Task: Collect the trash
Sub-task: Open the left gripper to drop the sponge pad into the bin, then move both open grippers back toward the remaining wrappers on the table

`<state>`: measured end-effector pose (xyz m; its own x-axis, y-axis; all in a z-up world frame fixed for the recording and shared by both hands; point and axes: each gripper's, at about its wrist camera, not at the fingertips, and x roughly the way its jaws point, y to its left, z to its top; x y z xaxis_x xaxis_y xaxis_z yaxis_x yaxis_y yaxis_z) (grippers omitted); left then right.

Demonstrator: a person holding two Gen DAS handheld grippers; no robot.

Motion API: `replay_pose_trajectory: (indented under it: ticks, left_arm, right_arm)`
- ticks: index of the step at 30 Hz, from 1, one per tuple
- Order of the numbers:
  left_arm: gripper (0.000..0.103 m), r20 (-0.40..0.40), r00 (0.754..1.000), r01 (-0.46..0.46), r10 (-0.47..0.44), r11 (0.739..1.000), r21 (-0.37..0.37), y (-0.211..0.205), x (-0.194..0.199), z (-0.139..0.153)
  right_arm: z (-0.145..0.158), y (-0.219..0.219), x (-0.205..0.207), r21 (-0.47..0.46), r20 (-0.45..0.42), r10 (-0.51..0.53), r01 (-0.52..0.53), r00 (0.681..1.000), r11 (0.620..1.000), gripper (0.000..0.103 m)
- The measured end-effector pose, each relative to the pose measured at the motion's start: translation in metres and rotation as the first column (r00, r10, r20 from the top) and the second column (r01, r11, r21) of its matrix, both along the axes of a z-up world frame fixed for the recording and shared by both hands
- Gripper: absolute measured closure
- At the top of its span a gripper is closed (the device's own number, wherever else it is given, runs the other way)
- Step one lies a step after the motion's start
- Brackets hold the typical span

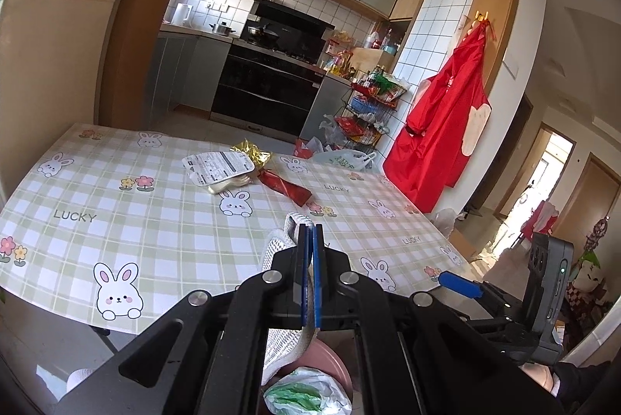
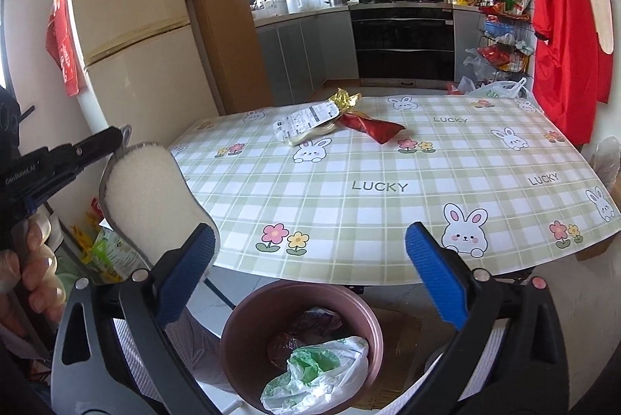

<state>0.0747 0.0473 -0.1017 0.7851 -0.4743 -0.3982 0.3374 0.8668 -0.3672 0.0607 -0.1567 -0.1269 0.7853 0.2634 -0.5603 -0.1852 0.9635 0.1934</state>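
Still, with the right gripper (image 2: 310, 283) spread empty above the bin (image 2: 248, 302) and the left gripper (image 1: 310, 260) pinching a sponge (image 2: 151, 197), the wrappers (image 2: 333, 122) near the table's (image 2: 388, 221) far edge demand a long reach that could knock them off.

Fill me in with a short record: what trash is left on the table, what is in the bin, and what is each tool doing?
place: kitchen table with a bunny-print cloth
left on the table: white printed packet, gold wrapper, red wrapper
bin: pink bin below the near table edge, holding a white and green plastic bag and dark wrappers
left gripper: fingers shut on a sponge, raised beside the table
right gripper: fingers wide open, nothing between them, above the bin
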Motion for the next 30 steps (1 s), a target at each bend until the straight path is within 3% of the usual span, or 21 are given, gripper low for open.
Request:
replay_pose_trajectory:
  ticks: [20,21,22,23,26,30]
  left_arm:
    - [0.099,-0.050,0.990,0.132,-0.131,0.991,0.028,-0.039,0.001,-0.012]
    - [0.083,-0.053,0.989,0.139,-0.137,0.990,0.028,-0.040,0.002,-0.012]
    - [0.049,-0.055,0.989,0.137,-0.135,0.990,0.027,-0.040,0.002,-0.013]
    - [0.039,-0.051,0.990,0.131,-0.130,0.991,0.016,-0.039,0.002,-0.013]
    - [0.035,-0.053,0.993,0.109,-0.108,0.994,0.011,-0.034,0.003,-0.013]
    - [0.021,-0.062,0.996,0.063,-0.062,0.998,0.013,-0.027,0.004,-0.013]
  right_arm:
    - [-0.010,-0.017,0.000,0.042,-0.016,-0.050,0.051,0.999,0.998,0.006]
    - [-0.011,-0.017,0.000,0.042,-0.018,-0.051,0.052,0.999,0.998,0.006]
    - [-0.011,-0.017,0.000,0.043,-0.021,-0.052,0.053,0.998,0.998,0.006]
    - [-0.012,-0.017,0.000,0.045,-0.023,-0.052,0.053,0.998,0.998,0.006]
    - [-0.013,-0.017,0.001,0.045,-0.028,-0.055,0.056,0.998,0.997,0.006]
    - [-0.014,-0.017,0.000,0.042,-0.031,-0.055,0.057,0.998,0.997,0.006]
